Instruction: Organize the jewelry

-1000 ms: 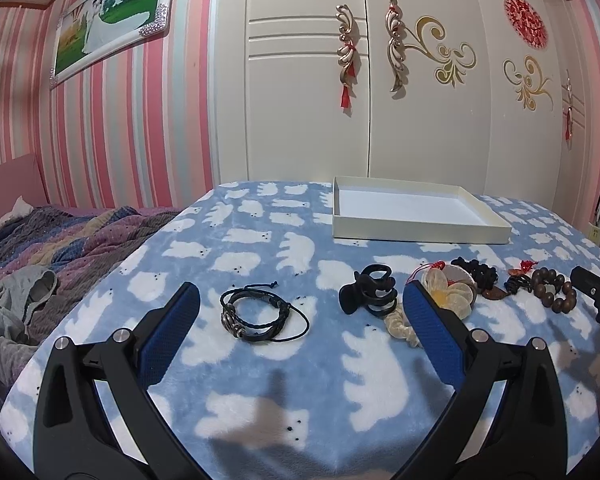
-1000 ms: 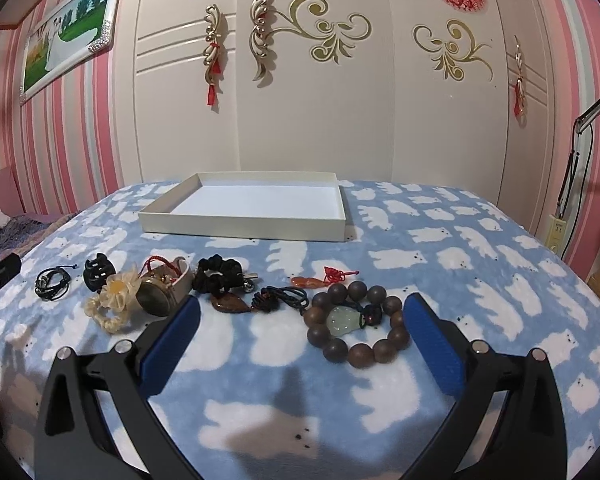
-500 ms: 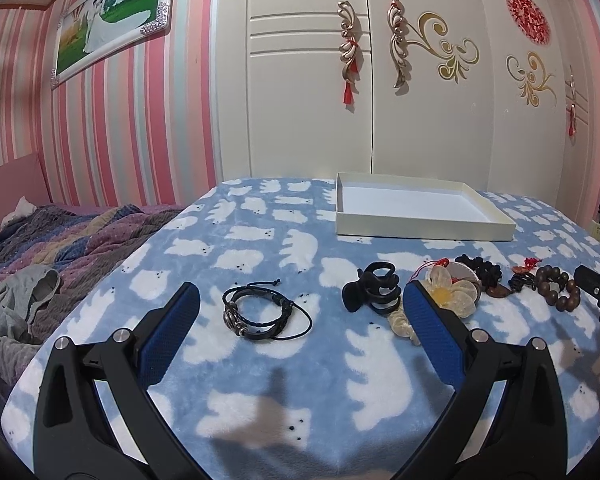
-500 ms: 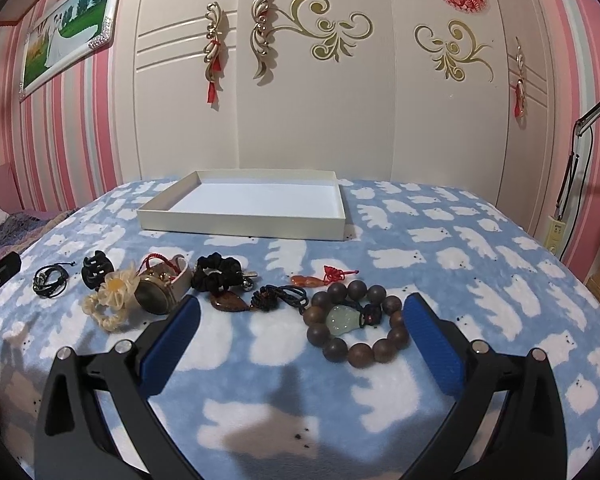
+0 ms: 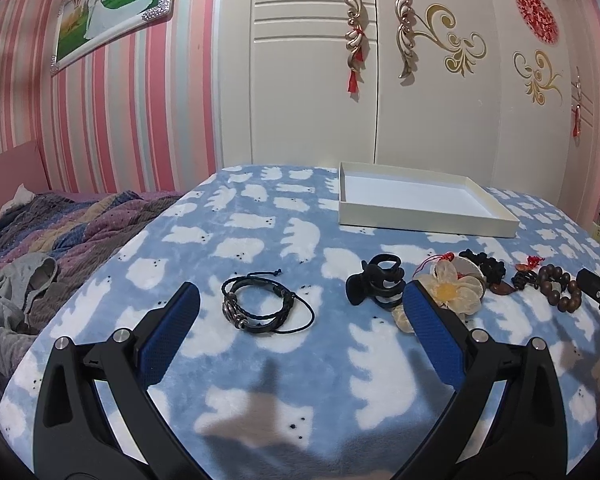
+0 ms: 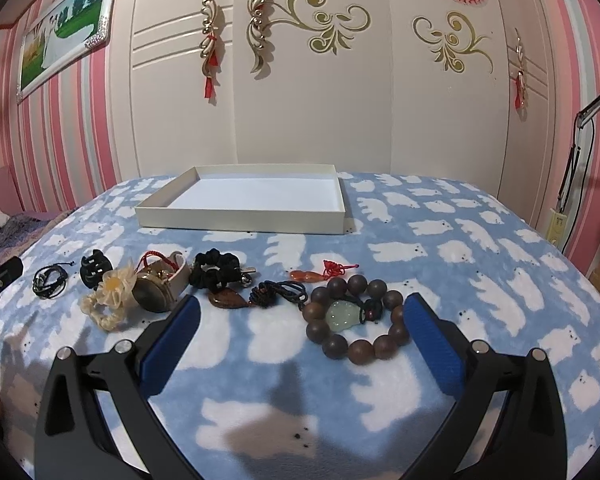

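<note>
Since a second ago our left tongs [image 5: 300,312] have eased slightly closer to the black leather bracelet [image 5: 262,306], a braided, corded loop with a metal charm lying between their wide-apart blue pads. Our right tongs [image 6: 302,316] gape too, framing the brown wooden bead bracelet [image 6: 356,322] with its pale green pendant. Both lie on the bear-print surface [image 6: 460,240], well short of the white tray [image 6: 244,220].

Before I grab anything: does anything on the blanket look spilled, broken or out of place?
Nothing looks damaged or spilled. The white tray is empty and sits flat; the pieces lie in a loose row in front of it, from the black cord bracelet to the wooden bead bracelet. Middle items overlap, so expect tangling. Both grippers are open and hold nothing.
</note>
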Action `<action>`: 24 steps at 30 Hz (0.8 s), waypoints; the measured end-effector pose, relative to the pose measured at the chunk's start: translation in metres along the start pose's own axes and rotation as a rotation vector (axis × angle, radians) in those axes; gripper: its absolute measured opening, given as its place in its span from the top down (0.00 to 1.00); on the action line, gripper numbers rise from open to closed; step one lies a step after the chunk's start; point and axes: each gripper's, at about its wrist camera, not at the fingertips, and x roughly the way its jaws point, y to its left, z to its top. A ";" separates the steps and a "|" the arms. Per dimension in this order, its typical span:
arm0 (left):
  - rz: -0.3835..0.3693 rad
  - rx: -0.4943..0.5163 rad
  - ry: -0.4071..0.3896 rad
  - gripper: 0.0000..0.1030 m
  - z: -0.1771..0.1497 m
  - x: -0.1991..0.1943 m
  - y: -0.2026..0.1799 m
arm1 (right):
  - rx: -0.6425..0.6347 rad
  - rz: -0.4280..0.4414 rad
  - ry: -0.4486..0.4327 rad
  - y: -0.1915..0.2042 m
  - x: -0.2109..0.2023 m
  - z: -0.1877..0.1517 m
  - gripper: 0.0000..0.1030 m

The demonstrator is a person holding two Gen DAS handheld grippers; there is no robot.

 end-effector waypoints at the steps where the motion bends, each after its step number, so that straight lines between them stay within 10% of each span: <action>1: 0.002 -0.001 0.003 0.03 0.000 0.001 0.000 | 0.003 -0.001 -0.002 -0.001 0.000 0.000 0.02; 24: 0.004 -0.058 0.029 0.03 0.001 0.004 0.012 | 0.047 0.050 0.006 -0.010 0.001 0.001 0.02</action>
